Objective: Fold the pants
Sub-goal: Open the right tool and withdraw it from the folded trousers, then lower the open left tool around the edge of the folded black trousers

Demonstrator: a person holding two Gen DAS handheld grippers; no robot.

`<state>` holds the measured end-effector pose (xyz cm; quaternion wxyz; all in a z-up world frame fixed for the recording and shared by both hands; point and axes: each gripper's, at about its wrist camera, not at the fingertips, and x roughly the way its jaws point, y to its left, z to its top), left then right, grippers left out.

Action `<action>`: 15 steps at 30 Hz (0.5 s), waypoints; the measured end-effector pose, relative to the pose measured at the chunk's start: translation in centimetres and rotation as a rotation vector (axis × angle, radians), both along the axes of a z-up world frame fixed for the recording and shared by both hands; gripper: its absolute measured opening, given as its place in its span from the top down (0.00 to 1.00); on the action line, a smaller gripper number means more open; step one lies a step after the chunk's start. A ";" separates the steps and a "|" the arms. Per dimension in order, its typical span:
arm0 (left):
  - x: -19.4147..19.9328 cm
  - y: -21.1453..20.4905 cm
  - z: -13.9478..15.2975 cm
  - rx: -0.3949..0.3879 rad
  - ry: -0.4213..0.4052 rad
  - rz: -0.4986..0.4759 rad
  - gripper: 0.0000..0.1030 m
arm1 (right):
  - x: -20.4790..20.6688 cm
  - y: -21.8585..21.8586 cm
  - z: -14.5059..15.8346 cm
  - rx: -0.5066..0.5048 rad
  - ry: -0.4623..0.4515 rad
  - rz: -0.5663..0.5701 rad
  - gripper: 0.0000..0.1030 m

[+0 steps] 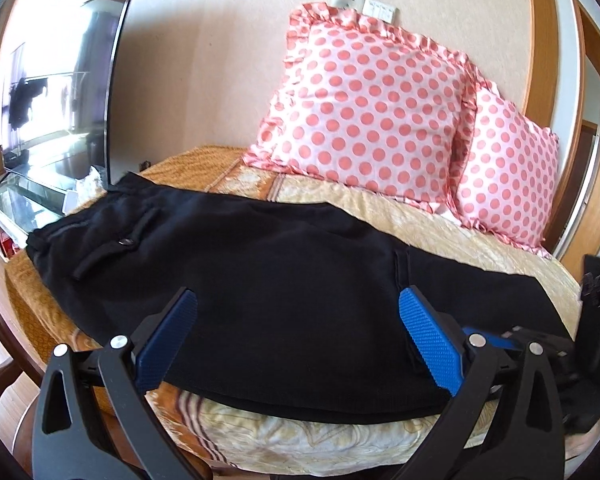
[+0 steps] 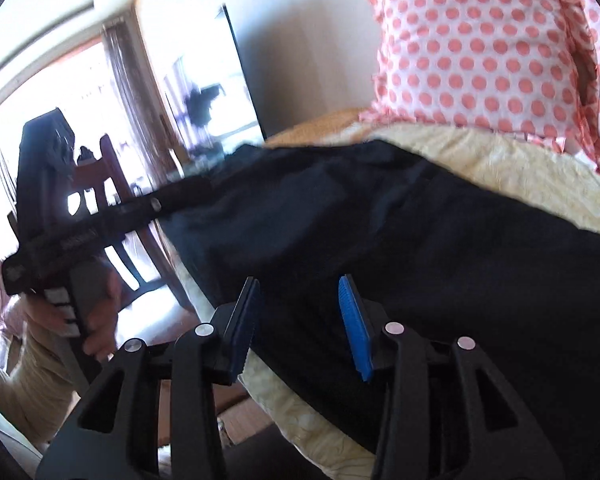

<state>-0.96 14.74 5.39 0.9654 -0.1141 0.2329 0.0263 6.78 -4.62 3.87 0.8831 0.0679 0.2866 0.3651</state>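
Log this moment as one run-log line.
stage: between folds | pants: flat on bed, unheld | left gripper: open above pants | right gripper: open, empty

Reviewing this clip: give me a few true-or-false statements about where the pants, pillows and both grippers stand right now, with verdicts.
1. The black pants lie on the bed. True.
2. The left gripper is clamped on the pants. False: its jaws stand wide apart, with nothing pinched.
3. Two polka-dot pillows lean against the wall. True.
4. The right gripper holds a pillow. False: its jaws are apart above the pants, gripping nothing.
5. A pocket button shows on the pants. True.
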 end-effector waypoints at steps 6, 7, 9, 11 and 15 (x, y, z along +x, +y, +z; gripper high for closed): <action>-0.3 1.9 0.3 -0.027 -0.001 0.073 0.02 | 1.8 1.1 -1.9 -0.176 0.008 -0.139 0.58; -0.4 2.5 0.3 -0.035 0.004 0.090 0.02 | 2.0 1.6 -2.4 -0.200 0.023 -0.125 0.58; -0.6 3.7 0.3 -0.040 0.014 0.129 0.02 | 1.2 1.6 -2.4 -0.196 -0.013 -0.134 0.58; -0.8 5.2 0.3 -0.052 0.028 0.173 0.02 | 1.3 1.4 -2.3 -0.199 -0.012 -0.127 0.58; -1.4 9.1 0.1 -0.144 0.053 0.240 0.02 | 1.2 0.6 -2.8 -0.156 0.017 -0.103 0.54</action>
